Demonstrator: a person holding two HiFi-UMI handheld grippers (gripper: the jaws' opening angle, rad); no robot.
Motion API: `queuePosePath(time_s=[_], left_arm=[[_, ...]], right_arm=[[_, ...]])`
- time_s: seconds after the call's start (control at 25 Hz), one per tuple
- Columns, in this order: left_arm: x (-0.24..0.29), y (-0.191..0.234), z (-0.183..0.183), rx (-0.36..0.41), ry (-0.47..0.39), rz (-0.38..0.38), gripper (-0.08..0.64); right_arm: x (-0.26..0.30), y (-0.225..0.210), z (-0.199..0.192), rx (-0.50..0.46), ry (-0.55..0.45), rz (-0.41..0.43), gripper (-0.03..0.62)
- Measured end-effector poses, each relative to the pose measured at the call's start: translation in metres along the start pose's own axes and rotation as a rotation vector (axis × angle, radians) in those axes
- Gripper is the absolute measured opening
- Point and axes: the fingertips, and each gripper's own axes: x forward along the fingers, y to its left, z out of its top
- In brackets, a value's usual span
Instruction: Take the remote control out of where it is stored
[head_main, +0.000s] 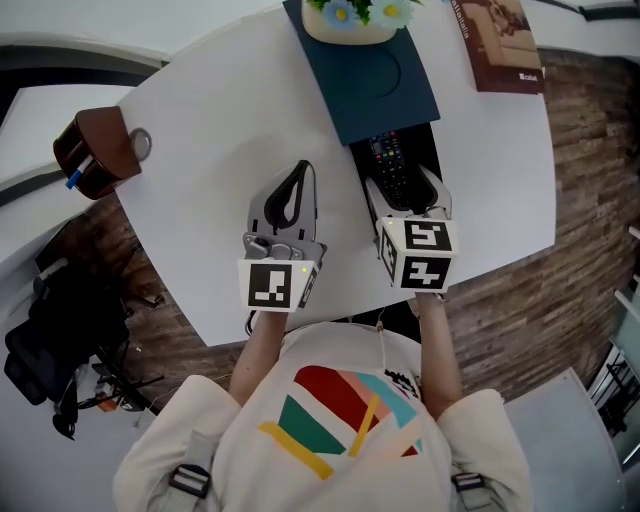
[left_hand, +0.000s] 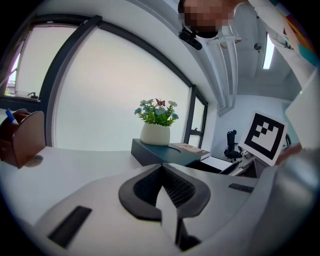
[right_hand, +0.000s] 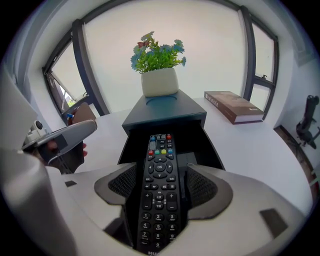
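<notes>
A black remote control (head_main: 388, 168) (right_hand: 159, 190) lies lengthwise in the open black drawer (head_main: 428, 150) of a dark teal box (head_main: 372, 85) (right_hand: 162, 112) on the white table (head_main: 220, 130). My right gripper (head_main: 402, 186) (right_hand: 159, 169) sits astride the near half of the remote. Its jaws are open, with a dark gap between each pad and the remote's sides. To the left, my left gripper (head_main: 299, 168) (left_hand: 161, 167) rests on the bare tabletop. Its jaws are shut, the tips meet and nothing is between them.
A white pot of blue flowers (head_main: 350, 20) (right_hand: 160, 82) stands on the teal box. A brown book (head_main: 500, 45) (right_hand: 235, 106) lies at the back right and a brown pen holder (head_main: 95, 150) (left_hand: 22, 137) at the far left. The table's front edge (head_main: 330, 320) runs just under both grippers.
</notes>
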Motion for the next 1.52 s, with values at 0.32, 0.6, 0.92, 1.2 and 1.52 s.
queuePosePath(time_s=[0.32,0.6,0.92,1.2,1.52], left_arm=[[0.008,0.004,-0.016,-0.054,0.024,0.006,0.008],[0.013,-0.002,-0.001,-0.066,-0.019,-0.017,0.009],[-0.002,-0.003,0.014,-0.044,-0.05,0.001,0.008],[-0.035,-0.003,0.042,-0.025,-0.123,0.036,0.008],[-0.061,-0.001,0.071,-0.014,-0.192,0.049,0.008]], right_arm=[[0.01,-0.003,-0.004,-0.042,0.081,-0.062,0.313],[0.01,-0.005,-0.004,-0.032,0.078,-0.064,0.293],[0.011,-0.007,-0.007,-0.038,0.11,-0.045,0.25],[-0.01,-0.007,-0.001,-0.004,0.155,-0.027,0.249],[-0.052,0.008,0.008,-0.036,0.099,-0.027,0.249]])
